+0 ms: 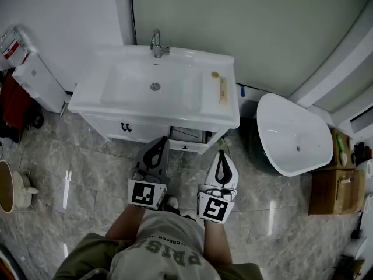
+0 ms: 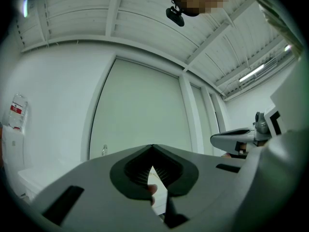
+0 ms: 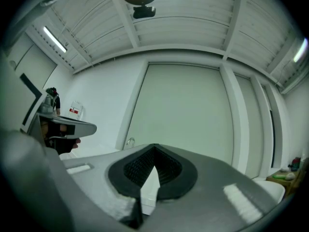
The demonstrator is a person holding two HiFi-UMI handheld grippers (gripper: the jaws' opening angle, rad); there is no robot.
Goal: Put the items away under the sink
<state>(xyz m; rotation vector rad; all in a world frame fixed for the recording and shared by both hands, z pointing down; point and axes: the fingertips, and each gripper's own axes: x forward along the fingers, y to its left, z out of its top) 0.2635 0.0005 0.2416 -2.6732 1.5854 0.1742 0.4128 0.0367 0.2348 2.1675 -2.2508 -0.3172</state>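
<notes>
A white sink vanity (image 1: 221, 118) stands against the wall, its faucet (image 1: 156, 44) at the back. Under its right half a cabinet compartment (image 1: 189, 135) stands open. On the counter's right side lie a slim wooden stick-like item (image 1: 221, 90) and a small round piece (image 1: 215, 74). My left gripper (image 1: 159, 142) and right gripper (image 1: 222, 154) hover side by side just in front of the cabinet, both shut with nothing between the jaws. In the left gripper view the left gripper's (image 2: 153, 147) jaws meet at a point; the right gripper's (image 3: 154, 147) do the same in its own view.
A white oval toilet (image 1: 291, 134) sits right of the vanity. Cardboard boxes (image 1: 332, 192) with small items stand at the far right. A white appliance (image 1: 38, 80) and a round pot (image 1: 7, 185) are at the left. The floor is grey marble tile.
</notes>
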